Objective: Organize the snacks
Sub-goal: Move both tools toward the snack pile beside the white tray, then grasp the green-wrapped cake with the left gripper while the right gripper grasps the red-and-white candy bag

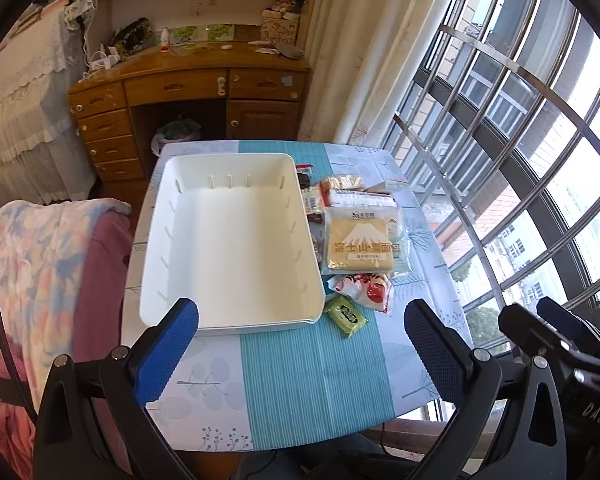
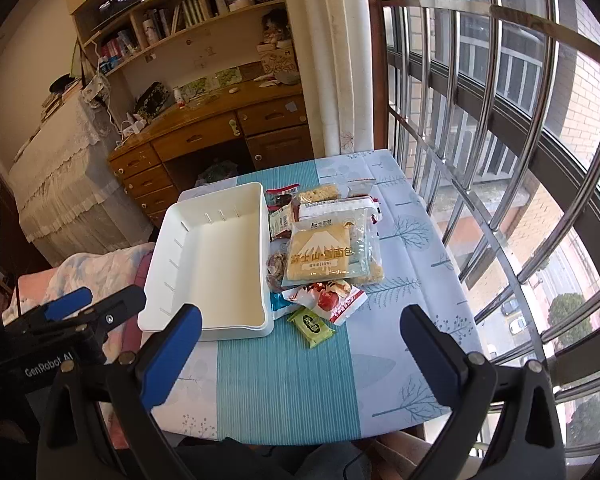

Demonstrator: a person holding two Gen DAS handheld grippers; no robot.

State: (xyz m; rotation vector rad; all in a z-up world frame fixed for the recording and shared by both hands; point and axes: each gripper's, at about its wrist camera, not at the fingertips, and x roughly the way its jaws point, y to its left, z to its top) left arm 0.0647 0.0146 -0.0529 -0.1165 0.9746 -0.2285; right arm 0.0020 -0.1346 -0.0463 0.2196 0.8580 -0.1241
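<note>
An empty white bin [image 1: 236,240] [image 2: 216,264] lies on the left half of the table. Right of it sits a pile of snack packets: a yellow bread bag [image 1: 360,246] [image 2: 324,258] on top, a red-and-white packet [image 1: 364,290] [image 2: 328,300] below it, and a small green packet [image 1: 346,316] [image 2: 310,326] nearest me. My left gripper [image 1: 300,354] hovers open above the table's near edge, nothing between its blue pads. My right gripper [image 2: 300,354] is open too, held back from the green packet. The left gripper [image 2: 84,312] shows at the right wrist view's left edge.
The table [image 1: 316,380] [image 2: 284,384] wears a teal and leaf-print cloth. A barred window [image 1: 520,160] runs along the right. A bed with a floral quilt [image 1: 40,280] lies left. A wooden desk [image 1: 188,92] with shelves stands behind the table.
</note>
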